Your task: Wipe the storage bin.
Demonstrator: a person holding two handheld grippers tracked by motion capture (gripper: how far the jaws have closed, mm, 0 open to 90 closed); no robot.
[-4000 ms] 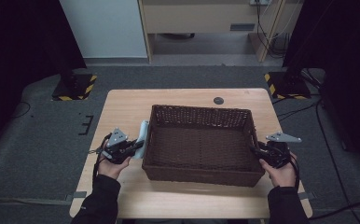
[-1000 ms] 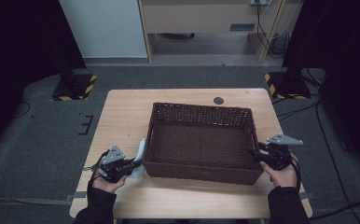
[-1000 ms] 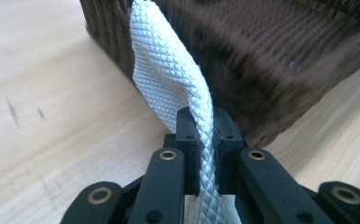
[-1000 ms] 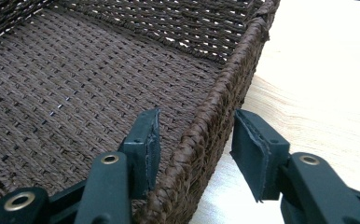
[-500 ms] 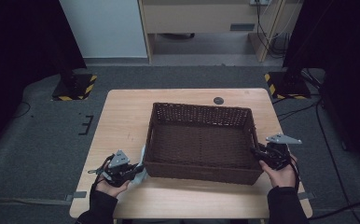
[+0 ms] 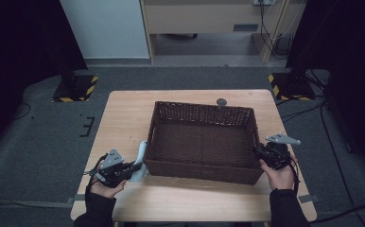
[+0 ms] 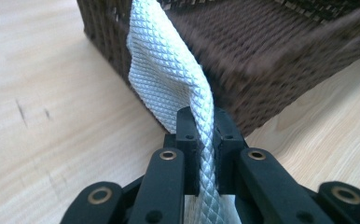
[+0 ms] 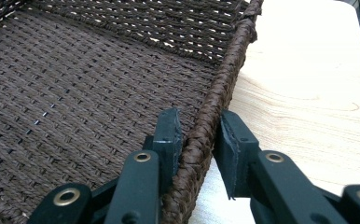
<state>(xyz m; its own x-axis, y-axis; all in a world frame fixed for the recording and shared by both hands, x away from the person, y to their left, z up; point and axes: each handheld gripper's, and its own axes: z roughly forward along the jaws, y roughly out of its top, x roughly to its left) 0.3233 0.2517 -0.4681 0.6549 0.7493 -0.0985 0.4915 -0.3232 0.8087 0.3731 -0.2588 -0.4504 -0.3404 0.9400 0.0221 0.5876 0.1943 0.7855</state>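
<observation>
A dark brown wicker basket [image 6: 204,108] stands on the wooden table [image 6: 124,113]. At its near left corner my left gripper [image 6: 135,166] is shut on a white quilted cloth [image 6: 141,153]. In the left gripper view the cloth [image 7: 164,65] runs up from between the jaws of my left gripper [image 7: 205,114] and lies against the basket's wall [image 7: 271,60]. My right gripper [image 6: 258,152] is at the basket's right side. Its jaws have just been closing and now straddle the braided rim [image 8: 229,70], one inside and one outside, with my right gripper [image 8: 197,119] pinching it.
A small dark round disc [image 6: 221,101] lies on the table behind the basket. Bare wood runs along the left side and the front edge [image 6: 195,198]. Yellow-and-black striped bases [image 6: 74,90] stand on the grey floor at both far corners.
Since the oldest frame my left gripper has drawn the cloth from the basket's left side toward its near left corner. Over the last second both hands have stayed nearly still.
</observation>
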